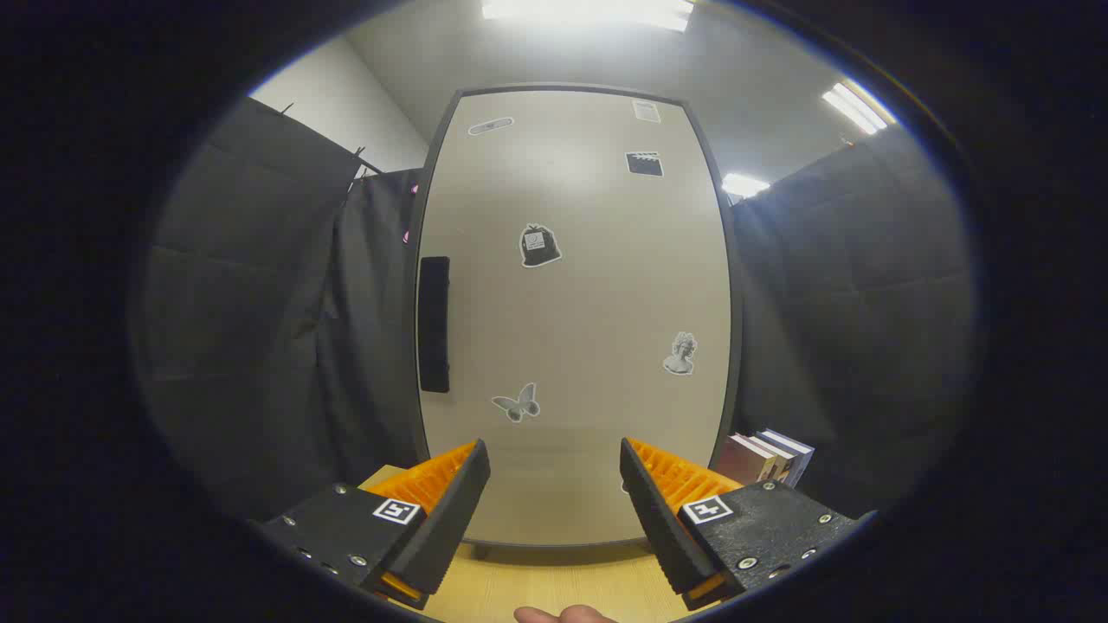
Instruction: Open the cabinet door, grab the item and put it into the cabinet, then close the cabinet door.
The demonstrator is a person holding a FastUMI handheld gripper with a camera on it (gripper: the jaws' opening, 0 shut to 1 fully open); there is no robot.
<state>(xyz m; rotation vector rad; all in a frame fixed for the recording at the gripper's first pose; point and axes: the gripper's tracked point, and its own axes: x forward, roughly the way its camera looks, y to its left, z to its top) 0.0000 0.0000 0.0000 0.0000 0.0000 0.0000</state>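
Observation:
A tall beige cabinet door (589, 303) with a dark frame stands closed straight ahead of me, dotted with small stickers. Its black handle (434, 324) runs vertically along the door's left edge. My gripper (554, 463) is open, its two fingers spread apart in front of the door's lower part, with nothing between them. The cabinet stands on a light wooden tabletop (554, 584). A few upright books (766, 457) stand just right of the cabinet, beyond my right finger.
Black cloth walls close in on the left and right of the cabinet. A person's fingertip (563, 614) shows at the table's near edge below my fingers. Ceiling lights shine above.

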